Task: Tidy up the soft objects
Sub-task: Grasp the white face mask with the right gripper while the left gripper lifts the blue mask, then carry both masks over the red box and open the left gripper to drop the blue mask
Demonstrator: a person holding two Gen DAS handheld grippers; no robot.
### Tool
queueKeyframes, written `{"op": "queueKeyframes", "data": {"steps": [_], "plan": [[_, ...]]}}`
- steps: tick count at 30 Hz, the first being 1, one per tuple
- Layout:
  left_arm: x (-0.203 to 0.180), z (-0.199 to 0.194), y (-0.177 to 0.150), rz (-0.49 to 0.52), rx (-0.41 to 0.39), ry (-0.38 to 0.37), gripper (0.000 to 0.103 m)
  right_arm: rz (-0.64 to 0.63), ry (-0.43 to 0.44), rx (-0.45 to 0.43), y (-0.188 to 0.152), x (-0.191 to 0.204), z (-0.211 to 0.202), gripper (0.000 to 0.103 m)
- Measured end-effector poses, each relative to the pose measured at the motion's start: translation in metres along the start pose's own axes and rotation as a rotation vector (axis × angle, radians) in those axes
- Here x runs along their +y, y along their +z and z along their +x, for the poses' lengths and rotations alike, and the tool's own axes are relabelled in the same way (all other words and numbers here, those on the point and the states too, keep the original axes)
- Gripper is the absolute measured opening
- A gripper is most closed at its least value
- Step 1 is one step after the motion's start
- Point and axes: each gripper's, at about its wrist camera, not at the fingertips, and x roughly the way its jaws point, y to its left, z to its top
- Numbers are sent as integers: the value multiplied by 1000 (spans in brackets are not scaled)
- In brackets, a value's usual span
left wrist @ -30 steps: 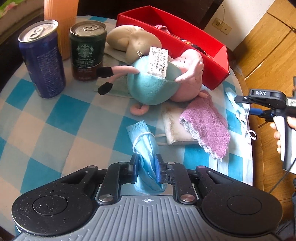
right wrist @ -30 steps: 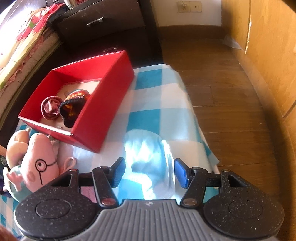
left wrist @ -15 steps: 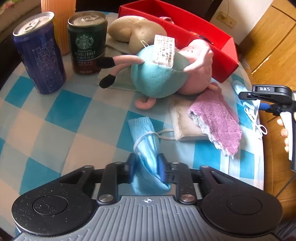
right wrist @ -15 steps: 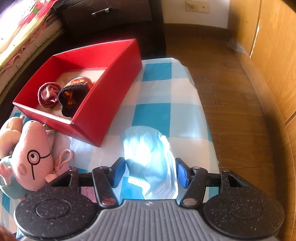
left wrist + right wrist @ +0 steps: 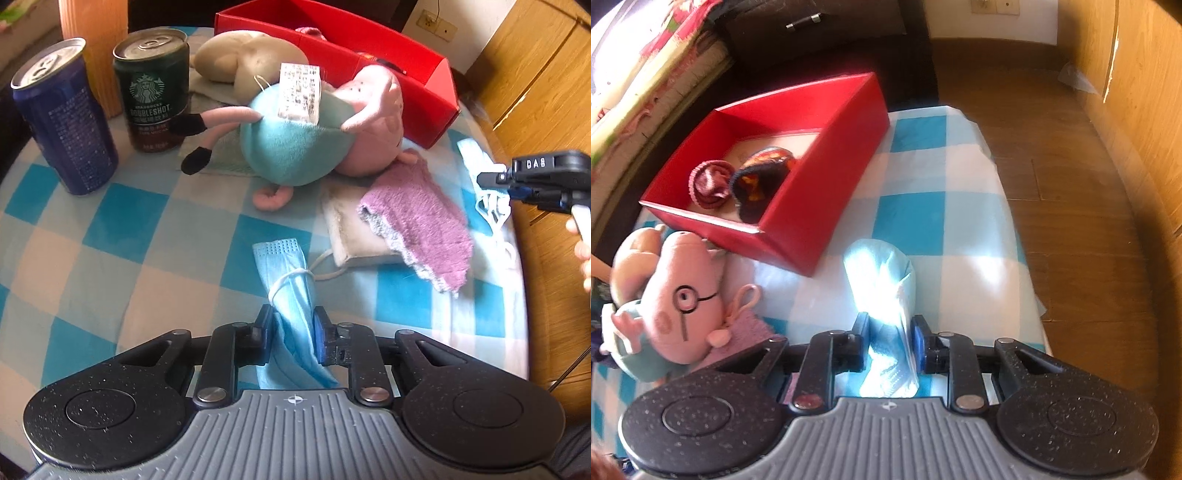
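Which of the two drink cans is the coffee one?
The dark green can, with a coffee-shop logo and a brown band at its base. It stands upright beside the taller blue can, which bears only small print.

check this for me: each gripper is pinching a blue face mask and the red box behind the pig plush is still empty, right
Not quite: the red box is not empty. The right wrist view shows two rolled knitted items inside it. The rest holds: the left gripper pinches one blue face mask and the right gripper pinches another.
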Motion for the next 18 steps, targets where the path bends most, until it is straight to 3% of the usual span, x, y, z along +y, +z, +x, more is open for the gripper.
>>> {"op": "queueKeyframes", "data": {"steps": [10, 18], "plan": [[1, -38, 14, -51, -93, -55, 20, -22, 111, -71, -17, 14, -52, 1], [-15, -85, 45, -49, -220, -95, 20, -43, 162, -174, -19, 29, -108, 1]]}}
